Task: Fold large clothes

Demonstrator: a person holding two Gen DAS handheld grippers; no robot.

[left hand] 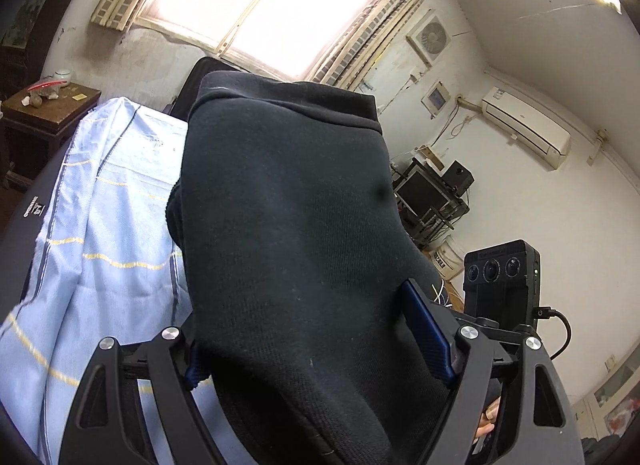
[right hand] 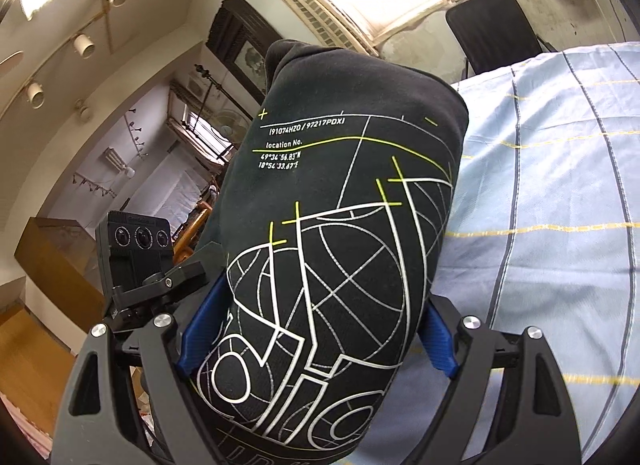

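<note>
Right wrist alone shows sweatshirt (right hand: 320,265) print; left: plain back.

Home bedroom (striped bedsheet (right hand: 560,185), air conditioner (left hand: 526,127))

R claw (right hand: 316,341) clamped on black printed sweatshirt (right hand: 340,225), held above blue plaid sheet (right hand: 560,205).

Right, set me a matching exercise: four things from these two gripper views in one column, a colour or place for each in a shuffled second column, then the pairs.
1. black printed sweatshirt
2. striped cotton bedsheet
3. wall air conditioner
4. dark wooden side table

A. light blue
B. high on the white wall
C. between both grippers' blue fingers
D. far left of the left wrist view

Pairs: 1-C, 2-A, 3-B, 4-D
</note>
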